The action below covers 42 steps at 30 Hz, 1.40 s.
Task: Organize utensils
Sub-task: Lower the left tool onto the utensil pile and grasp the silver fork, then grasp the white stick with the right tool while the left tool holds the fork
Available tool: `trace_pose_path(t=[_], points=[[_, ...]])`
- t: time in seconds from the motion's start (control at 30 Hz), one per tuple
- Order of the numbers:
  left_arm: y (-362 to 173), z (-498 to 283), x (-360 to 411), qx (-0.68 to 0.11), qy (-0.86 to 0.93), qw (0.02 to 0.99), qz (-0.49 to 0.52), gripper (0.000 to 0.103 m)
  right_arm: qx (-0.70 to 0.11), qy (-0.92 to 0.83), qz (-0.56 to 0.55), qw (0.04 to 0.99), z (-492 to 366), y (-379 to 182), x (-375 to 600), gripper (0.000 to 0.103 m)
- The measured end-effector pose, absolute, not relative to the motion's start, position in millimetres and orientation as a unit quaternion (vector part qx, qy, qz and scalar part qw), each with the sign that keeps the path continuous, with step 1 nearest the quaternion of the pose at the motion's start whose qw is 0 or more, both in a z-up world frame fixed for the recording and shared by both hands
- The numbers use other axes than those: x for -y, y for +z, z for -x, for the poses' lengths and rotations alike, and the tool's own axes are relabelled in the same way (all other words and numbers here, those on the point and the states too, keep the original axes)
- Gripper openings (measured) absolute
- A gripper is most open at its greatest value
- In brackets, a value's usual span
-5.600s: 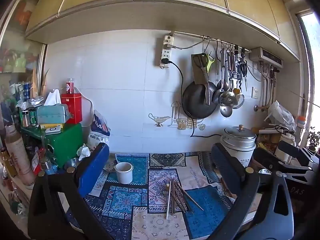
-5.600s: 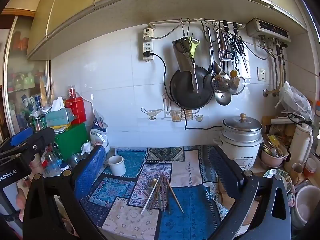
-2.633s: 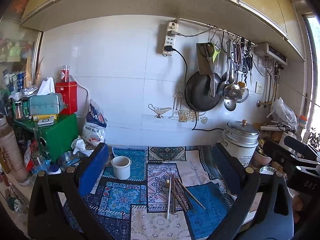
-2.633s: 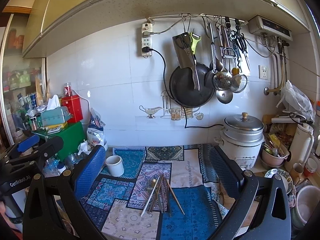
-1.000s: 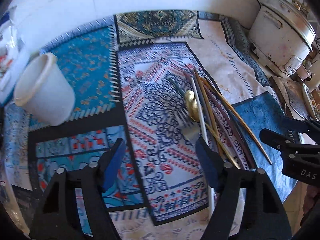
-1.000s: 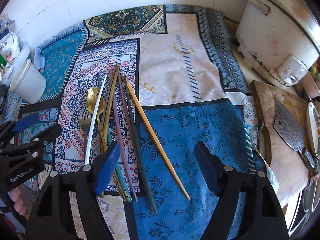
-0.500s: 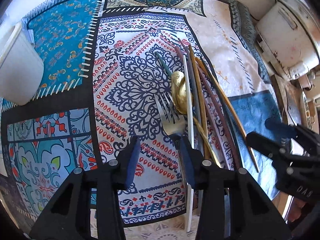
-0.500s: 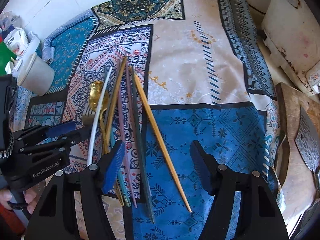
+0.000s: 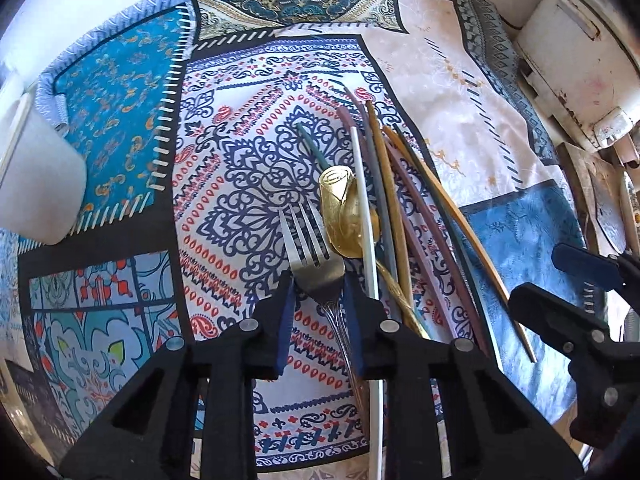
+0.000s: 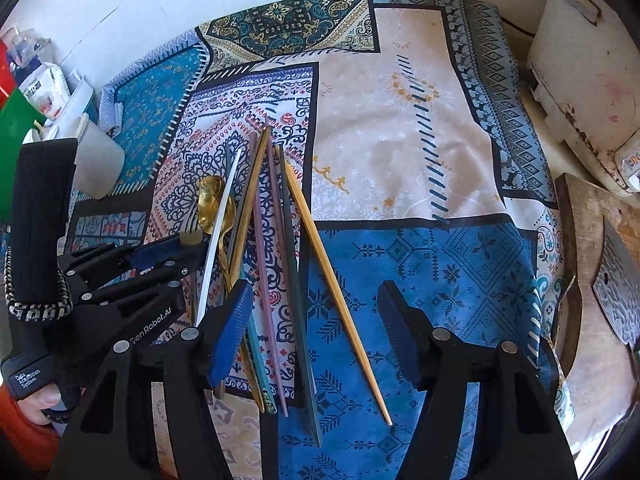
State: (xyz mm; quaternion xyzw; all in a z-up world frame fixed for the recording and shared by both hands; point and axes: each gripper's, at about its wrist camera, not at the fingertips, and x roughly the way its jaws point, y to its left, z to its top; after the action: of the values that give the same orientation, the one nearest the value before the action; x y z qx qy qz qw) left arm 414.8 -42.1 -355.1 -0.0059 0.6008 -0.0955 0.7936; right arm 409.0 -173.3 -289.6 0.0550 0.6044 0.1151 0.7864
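A silver fork (image 9: 310,248) lies on the patterned cloth (image 9: 224,184) at the left of a pile of utensils. My left gripper (image 9: 316,280) is shut on the fork's neck, low on the cloth. Beside it lie a gold spoon (image 9: 342,212), a white chopstick (image 9: 366,216) and several coloured chopsticks (image 9: 404,200). In the right wrist view my right gripper (image 10: 314,300) is open and empty above the chopsticks (image 10: 276,240); the left gripper (image 10: 160,256) is at its left. A white cup (image 9: 36,184) stands at far left, also seen in the right wrist view (image 10: 96,164).
A white rice cooker (image 10: 588,80) stands at the right. A wooden board with a cleaver (image 10: 616,280) lies at the cloth's right edge. A green box (image 10: 12,140) and packets crowd the far left. A white tiled wall is behind.
Both grippers have dropped from a view of the wall to the cloth. My left gripper has narrowed and closed on the fork. My right gripper has edged lower over the chopsticks.
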Motion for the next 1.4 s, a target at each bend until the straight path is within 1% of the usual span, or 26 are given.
trace_pose_path(t=[0.17,0.23,0.37,0.43,0.6,0.9,1.03,1.27,1.4], points=[[-354.7,-413.0,19.3,-0.609,-0.109,0.783,0.06,0.023,-0.599,0.125,-0.062,0.789,-409.6,-285.2,162.6,0.06],[-351.1,-409.5,9.6,-0.604,-0.111,0.786,0.069,0.023,-0.6,0.136,-0.066,0.786,-411.9,-285.4,154.1,0.052],[-345.0,-401.8,-7.7,-0.597,-0.106,0.791,0.084,0.023,-0.606,0.158,-0.069,0.777,-416.8,-288.1,131.4,0.047],[-341.3,-396.1,-15.9,-0.593,-0.104,0.793,0.09,0.023,-0.611,0.169,-0.07,0.77,-419.5,-290.5,120.3,0.041],[-334.5,-385.0,-32.3,-0.585,-0.103,0.798,0.1,0.023,-0.627,0.19,-0.075,0.752,-432.6,-300.0,95.0,0.037],[-335.0,-380.6,-49.6,-0.583,-0.096,0.801,0.096,0.023,-0.653,0.169,-0.055,0.736,-449.3,-320.7,74.5,0.025],[-337.6,-381.5,-53.7,-0.585,-0.095,0.799,0.099,0.023,-0.656,0.167,-0.051,0.734,-450.8,-321.4,73.3,0.024],[-331.8,-381.1,-46.4,-0.575,-0.105,0.807,0.083,0.023,-0.65,0.163,-0.072,0.739,-440.6,-303.8,95.4,0.024],[-330.2,-380.9,-43.4,-0.572,-0.11,0.809,0.08,0.023,-0.653,0.162,-0.069,0.736,-439.3,-308.7,96.1,0.024]])
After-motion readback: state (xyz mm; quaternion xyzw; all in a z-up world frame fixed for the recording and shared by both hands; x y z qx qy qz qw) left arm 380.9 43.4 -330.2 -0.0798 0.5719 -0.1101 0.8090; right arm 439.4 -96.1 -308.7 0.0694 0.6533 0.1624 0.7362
